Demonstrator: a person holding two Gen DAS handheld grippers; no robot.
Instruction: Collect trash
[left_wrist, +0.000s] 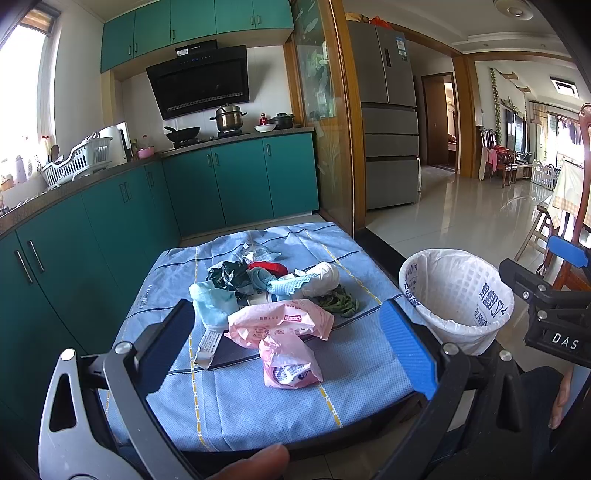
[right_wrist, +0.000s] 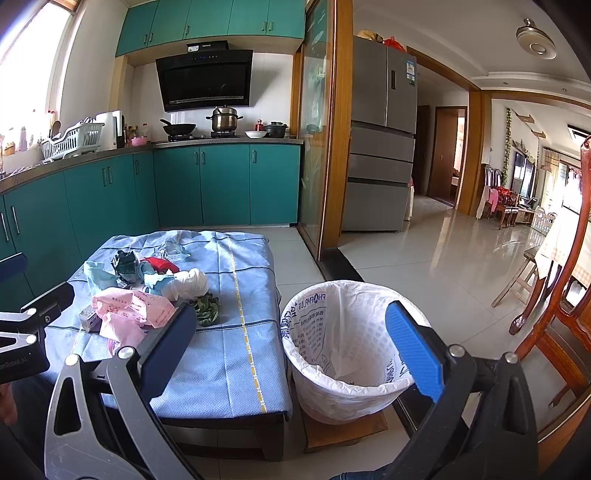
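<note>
A pile of trash lies on a low table with a blue cloth (left_wrist: 258, 398): a pink plastic bag (left_wrist: 280, 325), a white wad (left_wrist: 323, 277), a light blue wrapper (left_wrist: 212, 301), a dark green crumple (left_wrist: 227, 275), a red scrap (left_wrist: 267, 266) and green leaves (left_wrist: 341, 302). A bin with a white liner (left_wrist: 458, 299) stands on the floor right of the table. My left gripper (left_wrist: 288, 345) is open above the near side of the pile. My right gripper (right_wrist: 295, 350) is open and empty over the gap between table (right_wrist: 229, 350) and bin (right_wrist: 351, 350). The pink bag (right_wrist: 129, 314) lies to its left.
Teal kitchen cabinets (left_wrist: 110, 221) run along the left and back. A grey fridge (left_wrist: 388, 110) stands past a wooden door frame. A wooden chair (right_wrist: 569, 295) is at the right of the bin. Tiled floor (right_wrist: 424, 266) opens toward the living room.
</note>
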